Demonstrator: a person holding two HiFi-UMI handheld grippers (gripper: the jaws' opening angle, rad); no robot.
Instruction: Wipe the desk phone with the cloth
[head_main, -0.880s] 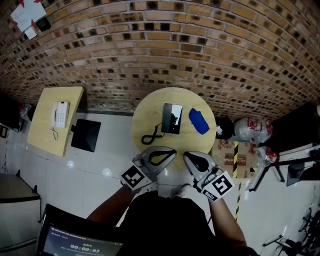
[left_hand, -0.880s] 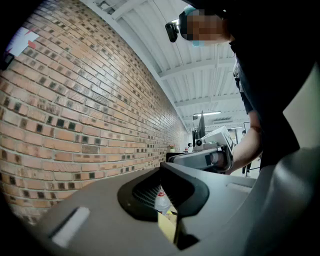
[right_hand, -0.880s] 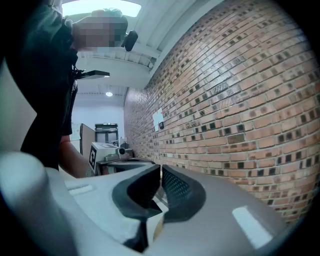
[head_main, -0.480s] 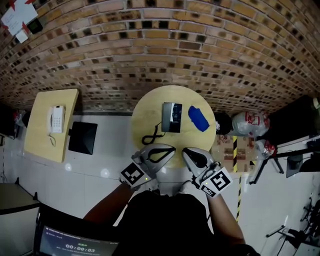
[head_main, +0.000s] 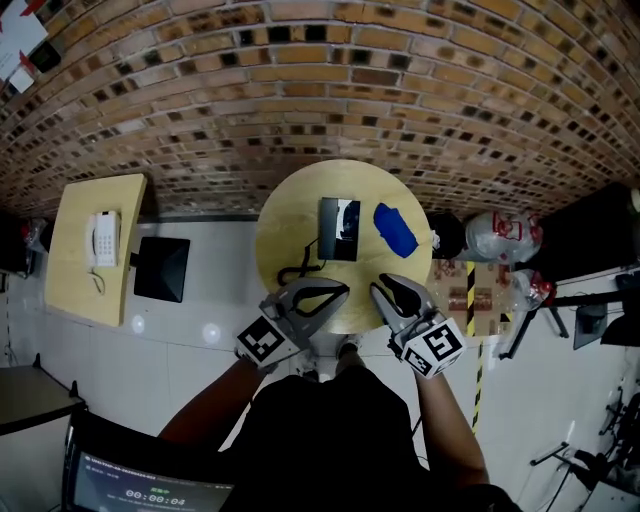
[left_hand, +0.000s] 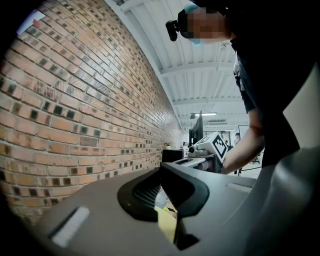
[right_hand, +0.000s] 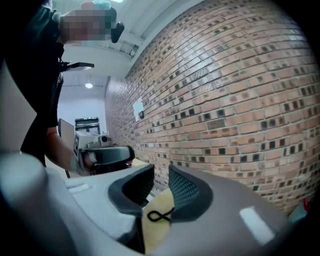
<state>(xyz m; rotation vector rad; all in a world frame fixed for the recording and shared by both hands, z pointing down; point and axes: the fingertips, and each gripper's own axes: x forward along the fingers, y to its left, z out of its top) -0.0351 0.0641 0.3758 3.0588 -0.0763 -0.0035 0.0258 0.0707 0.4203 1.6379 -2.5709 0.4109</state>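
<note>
A black desk phone (head_main: 338, 229) lies on the round wooden table (head_main: 290, 215), with its cord (head_main: 300, 270) looped toward the near edge. The blue cloth (head_main: 395, 228) lies just right of the phone. Both grippers hover at the table's near rim, short of the phone and cloth. My left gripper (head_main: 340, 292) is shut, tips meeting on nothing. My right gripper (head_main: 385, 290) is open, a narrow empty gap between its pads. In the right gripper view the table top (right_hand: 156, 202) and cord loop (right_hand: 159, 215) show between the pads (right_hand: 185, 192). The left gripper view looks along the brick wall.
A brick wall (head_main: 320, 90) stands behind the table. A side table (head_main: 75, 285) at left carries a white phone (head_main: 100, 235), with a black square stool (head_main: 162, 268) beside it. Bags and clutter (head_main: 500, 245) sit at right. A laptop screen (head_main: 150, 490) shows at bottom left.
Both grippers have moved forward to the table's near rim, the right one the most. The table, phone and cloth sit slightly higher in the head view.
</note>
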